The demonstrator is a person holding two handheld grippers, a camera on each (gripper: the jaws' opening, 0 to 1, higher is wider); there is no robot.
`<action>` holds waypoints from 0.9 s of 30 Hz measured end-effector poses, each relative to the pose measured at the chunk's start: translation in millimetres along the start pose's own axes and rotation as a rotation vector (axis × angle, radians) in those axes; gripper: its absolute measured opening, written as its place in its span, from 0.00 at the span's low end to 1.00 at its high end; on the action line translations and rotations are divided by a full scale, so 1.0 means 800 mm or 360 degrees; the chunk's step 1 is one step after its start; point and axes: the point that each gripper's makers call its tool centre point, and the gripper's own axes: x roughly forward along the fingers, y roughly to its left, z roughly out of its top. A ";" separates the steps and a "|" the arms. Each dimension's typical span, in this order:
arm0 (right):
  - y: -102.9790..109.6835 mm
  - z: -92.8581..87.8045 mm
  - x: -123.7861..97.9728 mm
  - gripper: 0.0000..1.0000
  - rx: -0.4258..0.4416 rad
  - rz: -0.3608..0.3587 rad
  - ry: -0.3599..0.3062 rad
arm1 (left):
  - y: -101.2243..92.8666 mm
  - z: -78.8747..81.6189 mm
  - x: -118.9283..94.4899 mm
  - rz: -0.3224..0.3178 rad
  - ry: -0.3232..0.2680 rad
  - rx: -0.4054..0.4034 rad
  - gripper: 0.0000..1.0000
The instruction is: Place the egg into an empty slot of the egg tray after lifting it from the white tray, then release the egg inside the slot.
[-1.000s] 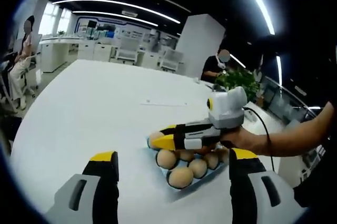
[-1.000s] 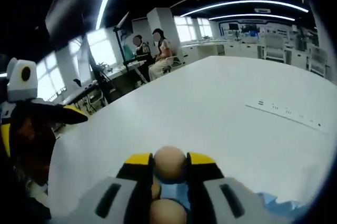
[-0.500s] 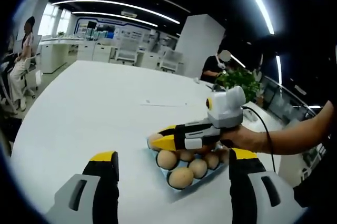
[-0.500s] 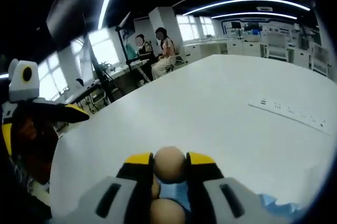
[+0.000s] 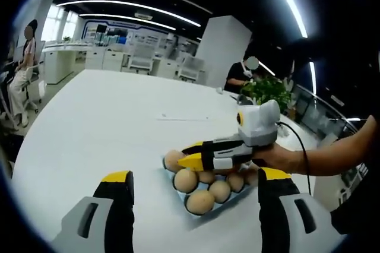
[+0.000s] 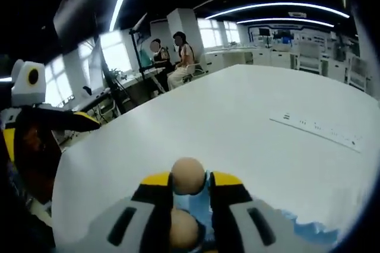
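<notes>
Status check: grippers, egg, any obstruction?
Right gripper over the egg tray, jaws beside the end egg; grip unclear. Left gripper open, empty, held back. Nothing blocking.

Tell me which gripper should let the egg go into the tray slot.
Right. The right gripper already has the egg between its fingers, right over the egg tray. The left gripper hangs open, short of the tray.

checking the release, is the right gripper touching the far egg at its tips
Cannot tell. In the right gripper view the egg sits between the right gripper tips, no plain gap or contact; in the left gripper view the tips overlap it.
</notes>
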 end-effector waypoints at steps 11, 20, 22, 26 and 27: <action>-0.077 -0.006 -0.095 0.24 0.0175 -0.0306 -0.0165 | -0.008 0.003 0.007 -0.0027 0.0002 0.0009 0.86; -0.177 -0.029 -0.193 0.24 0.0211 -0.0789 -0.0229 | -0.013 0.007 0.012 -0.0052 0.0007 0.0018 0.85; -0.201 -0.038 -0.215 0.24 0.0243 -0.0909 -0.0233 | -0.012 0.007 0.013 -0.0053 0.0009 0.0016 0.85; -0.235 -0.048 -0.247 0.24 0.0246 -0.1094 -0.0218 | -0.012 0.006 0.014 -0.0056 0.0014 0.0017 0.84; -0.240 -0.051 -0.250 0.24 0.0250 -0.1110 -0.0204 | -0.013 0.006 0.014 -0.0056 0.0014 0.0019 0.84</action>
